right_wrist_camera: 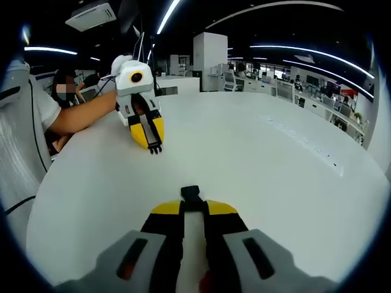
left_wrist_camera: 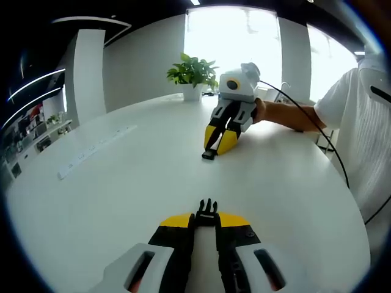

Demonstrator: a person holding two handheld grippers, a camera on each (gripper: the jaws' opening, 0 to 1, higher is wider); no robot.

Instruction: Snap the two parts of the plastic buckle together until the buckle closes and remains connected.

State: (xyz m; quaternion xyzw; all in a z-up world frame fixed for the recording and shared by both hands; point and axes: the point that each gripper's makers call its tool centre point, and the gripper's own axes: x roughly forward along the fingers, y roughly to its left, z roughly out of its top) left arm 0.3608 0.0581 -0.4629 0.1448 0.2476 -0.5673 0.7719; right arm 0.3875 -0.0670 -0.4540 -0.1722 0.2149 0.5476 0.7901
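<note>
The black pronged buckle half [left_wrist_camera: 207,209] sticks out between the yellow tips of my left gripper [left_wrist_camera: 206,220], which is shut on it low over the white table [left_wrist_camera: 122,195]. Across the table my right gripper [left_wrist_camera: 219,141] points back at me, tilted down, with the black socket half [left_wrist_camera: 209,154] pinched in its tips near the tabletop. In the right gripper view the socket half [right_wrist_camera: 190,193] sits in my right gripper [right_wrist_camera: 192,208]. The left gripper [right_wrist_camera: 150,135] faces it with the pronged half [right_wrist_camera: 155,148]. The two halves are well apart.
A potted plant [left_wrist_camera: 193,74] stands at the table's far edge. A long white power strip [left_wrist_camera: 95,149] lies flush in the tabletop, also visible as a strip [right_wrist_camera: 302,139]. A person's forearm [left_wrist_camera: 287,115] and white-shirted body [left_wrist_camera: 360,122] are at the right. Office desks fill the background.
</note>
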